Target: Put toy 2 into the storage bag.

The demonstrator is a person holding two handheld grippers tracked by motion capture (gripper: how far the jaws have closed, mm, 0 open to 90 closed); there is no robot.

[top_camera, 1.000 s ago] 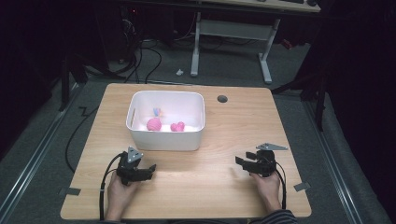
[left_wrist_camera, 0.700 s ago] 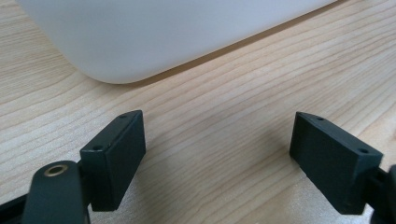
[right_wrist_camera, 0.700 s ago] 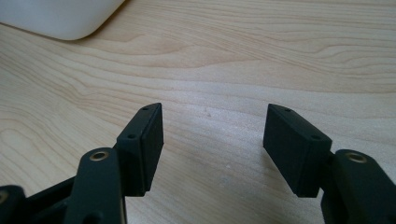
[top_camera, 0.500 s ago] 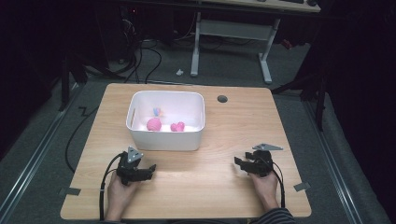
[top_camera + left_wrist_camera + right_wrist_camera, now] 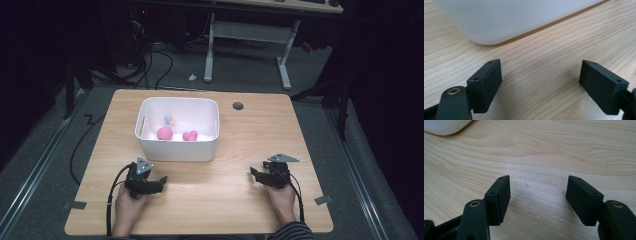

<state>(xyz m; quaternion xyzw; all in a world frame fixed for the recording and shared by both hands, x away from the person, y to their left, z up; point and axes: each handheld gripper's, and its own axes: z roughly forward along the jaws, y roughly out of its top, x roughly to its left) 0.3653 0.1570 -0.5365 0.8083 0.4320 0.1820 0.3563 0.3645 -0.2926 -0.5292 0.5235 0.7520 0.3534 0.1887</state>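
Bin [image 5: 177, 145] sits on the desk [image 5: 240, 200] at about 1 o'clock from the left tool [image 5: 161, 181] and 10 o'clock from the right tool [image 5: 254, 173], touching neither; two pink toys [image 5: 165, 133] lie inside. Bare wood lies between each tool and the bin. Both hands rest low near the front edge, left jaws wide apart and empty, right jaws empty and just opened further.

A bin [image 5: 177, 147] stands on the table [image 5: 260, 130], left of centre, with three small toys [image 5: 165, 133] lying in it. A cable hole [image 5: 238, 106] sits to its right. Nearer the person, the left gripper [image 5: 159, 181] rests just before the bin, the right gripper [image 5: 254, 174] well apart at the right.
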